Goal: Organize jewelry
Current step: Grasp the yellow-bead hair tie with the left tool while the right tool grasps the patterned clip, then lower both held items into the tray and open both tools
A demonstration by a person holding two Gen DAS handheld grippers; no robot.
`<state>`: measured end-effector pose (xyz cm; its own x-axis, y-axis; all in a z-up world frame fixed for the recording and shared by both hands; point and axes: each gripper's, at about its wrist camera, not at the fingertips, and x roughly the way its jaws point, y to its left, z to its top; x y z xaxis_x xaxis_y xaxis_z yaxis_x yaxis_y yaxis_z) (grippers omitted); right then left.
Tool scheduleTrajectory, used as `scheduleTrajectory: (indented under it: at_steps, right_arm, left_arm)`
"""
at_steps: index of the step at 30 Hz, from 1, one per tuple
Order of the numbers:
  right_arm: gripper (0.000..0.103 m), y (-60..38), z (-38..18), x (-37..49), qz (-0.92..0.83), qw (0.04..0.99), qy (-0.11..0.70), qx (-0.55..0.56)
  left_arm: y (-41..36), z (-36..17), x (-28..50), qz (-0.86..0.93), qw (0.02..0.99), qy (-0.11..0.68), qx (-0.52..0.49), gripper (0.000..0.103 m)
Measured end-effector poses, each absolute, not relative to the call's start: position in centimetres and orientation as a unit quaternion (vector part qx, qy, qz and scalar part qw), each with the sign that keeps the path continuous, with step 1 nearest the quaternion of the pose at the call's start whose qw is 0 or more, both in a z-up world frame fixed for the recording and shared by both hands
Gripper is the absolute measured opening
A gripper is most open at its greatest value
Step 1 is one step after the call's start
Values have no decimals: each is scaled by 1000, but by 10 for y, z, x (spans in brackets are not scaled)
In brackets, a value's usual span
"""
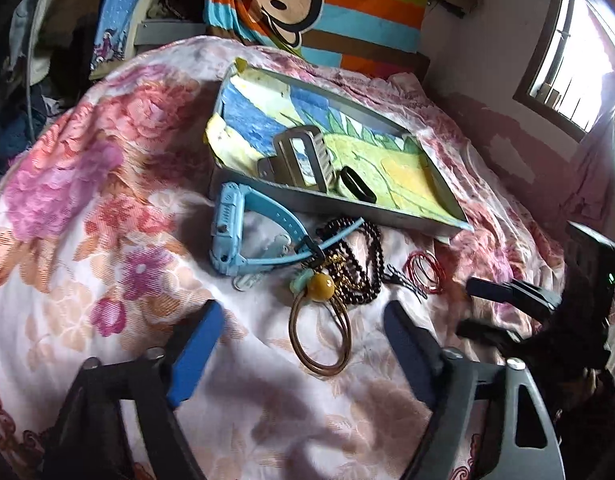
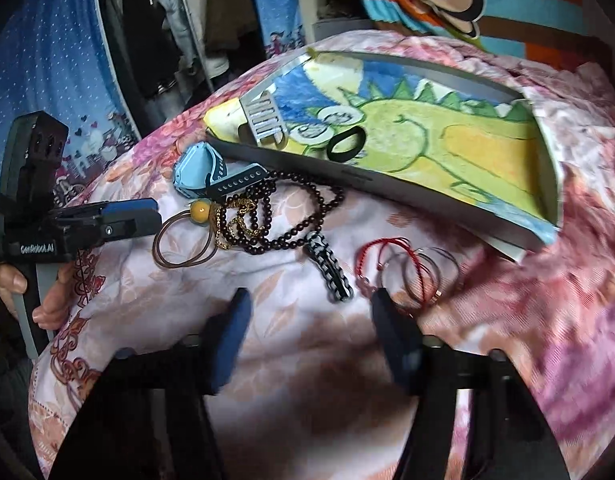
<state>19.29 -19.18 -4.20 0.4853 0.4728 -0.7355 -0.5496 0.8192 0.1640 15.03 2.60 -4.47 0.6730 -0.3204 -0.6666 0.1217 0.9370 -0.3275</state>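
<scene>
Tray set on bed as sorting target; both grippers held spread and empty, left gripper poised around brown hair ties, right gripper near striped clip

My left claw shows side-on, its jaw gap unreadable; the gold chain lies half buried under dark beads; the bedspread blurs at right.

Light-blue watch, dark-brown bead necklace, red string bracelets, pink floral blanket, black-white braided bracelet
</scene>
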Motion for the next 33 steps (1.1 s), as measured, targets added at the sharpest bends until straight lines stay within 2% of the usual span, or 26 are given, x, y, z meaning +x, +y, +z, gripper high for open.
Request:
scheduleTrajectory:
  at_steps: [2,4,10,16,19,25,33]
  right_arm:
    - [35,-189,-46,199,300,858,415,-47]
    - [28,-186,-48,204,300,859,413,-48]
    - [26,-174,-56,216,299,861,407,-58]
    - [26,-174,-68,224,298,855,423,-40]
    - [26,-175,-71,225,296,855,424,-29]
    - [10,-177,-67,214,288,863,414,-26]
    - [10,-181,-60,190,278,862,425,-18]
  left_arm:
    - [24,-46,151,-128,903,390,-126,65]
    - [22,-47,152,-134,900,395,-123,52]
    - [20,-56,156,-124,891,421,-120,26]
    - [22,-63,158,-115,885,434,-123,12]
    - [19,-65,159,-114,882,441,-119,8]
    - [12,-64,158,-114,886,439,-102,3]
    - [-5,-53,141,-159,876,441,-112,3]
